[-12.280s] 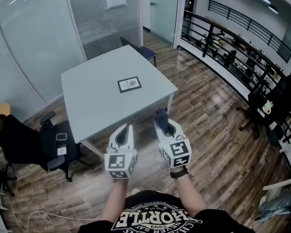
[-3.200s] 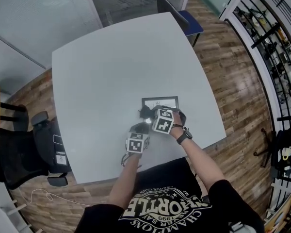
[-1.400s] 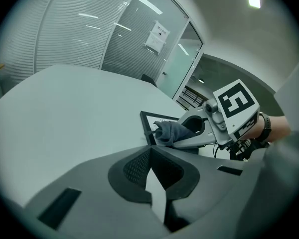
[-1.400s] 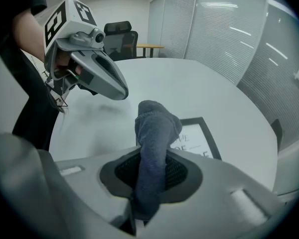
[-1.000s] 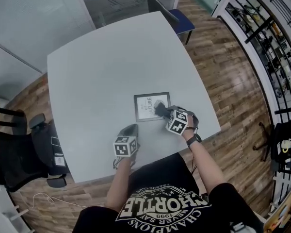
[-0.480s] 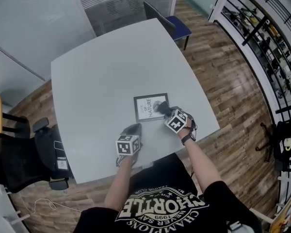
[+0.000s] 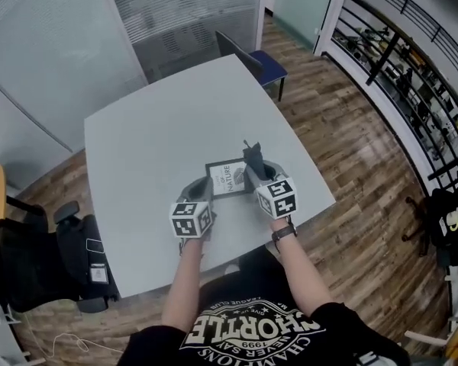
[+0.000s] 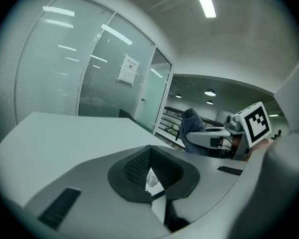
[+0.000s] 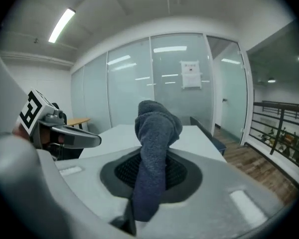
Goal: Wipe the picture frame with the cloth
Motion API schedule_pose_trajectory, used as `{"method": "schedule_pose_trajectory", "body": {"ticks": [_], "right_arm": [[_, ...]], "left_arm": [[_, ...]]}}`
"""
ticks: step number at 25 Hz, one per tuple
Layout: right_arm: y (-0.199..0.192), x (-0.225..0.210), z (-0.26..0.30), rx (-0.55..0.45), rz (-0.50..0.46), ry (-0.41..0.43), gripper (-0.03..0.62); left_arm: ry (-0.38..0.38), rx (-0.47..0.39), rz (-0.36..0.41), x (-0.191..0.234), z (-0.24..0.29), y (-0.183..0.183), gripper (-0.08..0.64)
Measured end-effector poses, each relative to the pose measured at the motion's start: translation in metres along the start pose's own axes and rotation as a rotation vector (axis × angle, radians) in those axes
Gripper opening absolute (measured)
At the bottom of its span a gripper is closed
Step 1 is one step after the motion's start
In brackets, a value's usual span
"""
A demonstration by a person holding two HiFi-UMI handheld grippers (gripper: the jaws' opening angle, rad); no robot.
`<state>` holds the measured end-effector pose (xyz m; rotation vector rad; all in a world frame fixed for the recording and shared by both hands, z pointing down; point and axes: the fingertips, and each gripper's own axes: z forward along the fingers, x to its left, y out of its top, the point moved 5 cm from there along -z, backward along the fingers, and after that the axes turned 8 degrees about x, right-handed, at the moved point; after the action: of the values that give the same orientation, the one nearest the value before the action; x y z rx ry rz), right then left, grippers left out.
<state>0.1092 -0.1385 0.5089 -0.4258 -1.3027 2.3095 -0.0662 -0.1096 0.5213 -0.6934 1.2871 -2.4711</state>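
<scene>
A black picture frame (image 7: pixel 224 178) with a white print lies flat on the grey table (image 7: pixel 153 143), near the front edge. My right gripper (image 7: pixel 254 170) is shut on a dark blue-grey cloth (image 9: pixel 157 133) that sticks up out of its jaws, over the frame's right end. The cloth (image 7: pixel 251 155) hides that corner. My left gripper (image 7: pixel 201 190) has its jaws closed, tip at the frame's left edge; whether it touches is unclear. In the left gripper view a sliver of the white print (image 8: pixel 152 181) shows low between the pads. The right gripper (image 8: pixel 209 136) is seen to its right.
A blue chair (image 7: pixel 253 56) stands at the table's far corner, and a black office chair (image 7: pixel 30 254) sits at the left. Glass walls close off the back and left. A black railing (image 7: pixel 397 59) runs along the right, over wooden floor.
My left gripper has moved forward from the table's front edge to the frame's left edge. The right gripper with the cloth sits slightly further up the frame's right end.
</scene>
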Motion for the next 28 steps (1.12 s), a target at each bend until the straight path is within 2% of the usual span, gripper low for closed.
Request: {"method": "schedule_pose_trajectory", "body": {"ticks": [4,8,11,14,20,28], "right_arm": [[0.033,0.003,-0.052,-0.152,0.008,-0.07,0.069],[0.054,0.007,-0.104,-0.272,0.009,-0.165,0.069],[0.065,0.016,-0.129,-0.326,-0.022,-0.225,0.069],[0.072,0.024,-0.144,-0.362,-0.04,-0.241,0.069],[0.074,0.032,-0.166,-0.395,-0.05,-0.258,0.069],[0.067,0.044,-0.177,-0.388,-0.04,-0.267,0.068]], "left_arm": [[0.024,-0.123,0.08,-0.022,-0.029,0.044,-0.005],[0.106,-0.233,0.182,-0.053,-0.067,0.08,-0.005],[0.14,-0.273,0.226,-0.068,-0.088,0.086,-0.005],[0.142,-0.31,0.245,-0.077,-0.1,0.088,-0.005],[0.134,-0.319,0.275,-0.09,-0.109,0.08,-0.005],[0.127,-0.322,0.292,-0.095,-0.127,0.069,-0.005]]}}
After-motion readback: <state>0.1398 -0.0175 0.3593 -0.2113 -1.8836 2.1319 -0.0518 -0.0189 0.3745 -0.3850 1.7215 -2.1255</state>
